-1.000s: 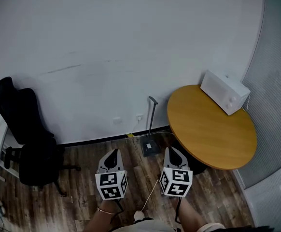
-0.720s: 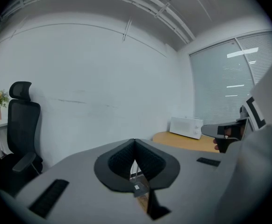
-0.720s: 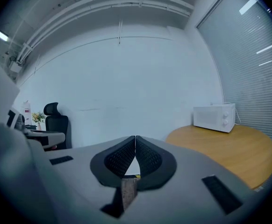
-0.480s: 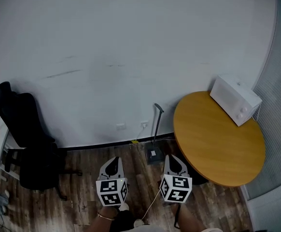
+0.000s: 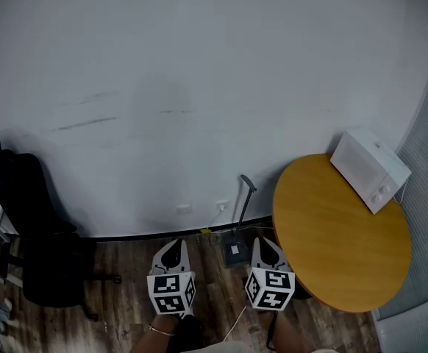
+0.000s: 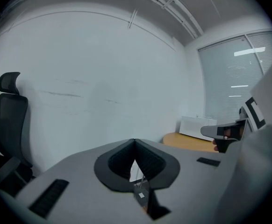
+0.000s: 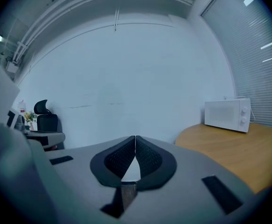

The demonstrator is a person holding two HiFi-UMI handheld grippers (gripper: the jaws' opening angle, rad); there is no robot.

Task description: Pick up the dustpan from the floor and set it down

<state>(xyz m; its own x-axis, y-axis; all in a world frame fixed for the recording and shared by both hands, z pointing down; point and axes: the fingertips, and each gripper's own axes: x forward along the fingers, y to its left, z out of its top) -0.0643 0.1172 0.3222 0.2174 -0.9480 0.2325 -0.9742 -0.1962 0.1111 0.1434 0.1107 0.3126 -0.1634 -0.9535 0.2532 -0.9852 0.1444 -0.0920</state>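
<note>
The dark dustpan [image 5: 233, 251] stands on the wood floor against the wall, its long handle [image 5: 243, 203] rising upright. In the head view my left gripper [image 5: 173, 243] is left of the pan and my right gripper [image 5: 264, 240] is just right of it, neither touching it. Both point toward the wall. In the left gripper view the jaws [image 6: 134, 141] are shut and empty, with the dustpan [image 6: 141, 191] showing below the tips. The right gripper's jaws [image 7: 135, 137] are also shut and empty.
A round wooden table [image 5: 339, 234] with a white microwave [image 5: 370, 170] stands at the right, close to my right gripper. A black office chair [image 5: 34, 226] stands at the left. The white wall [image 5: 199, 109] with outlets [image 5: 221, 207] is straight ahead.
Both grippers have advanced toward the wall and now flank the dustpan. The table and the chair sit lower and closer in the head view. The jaws stayed shut.
</note>
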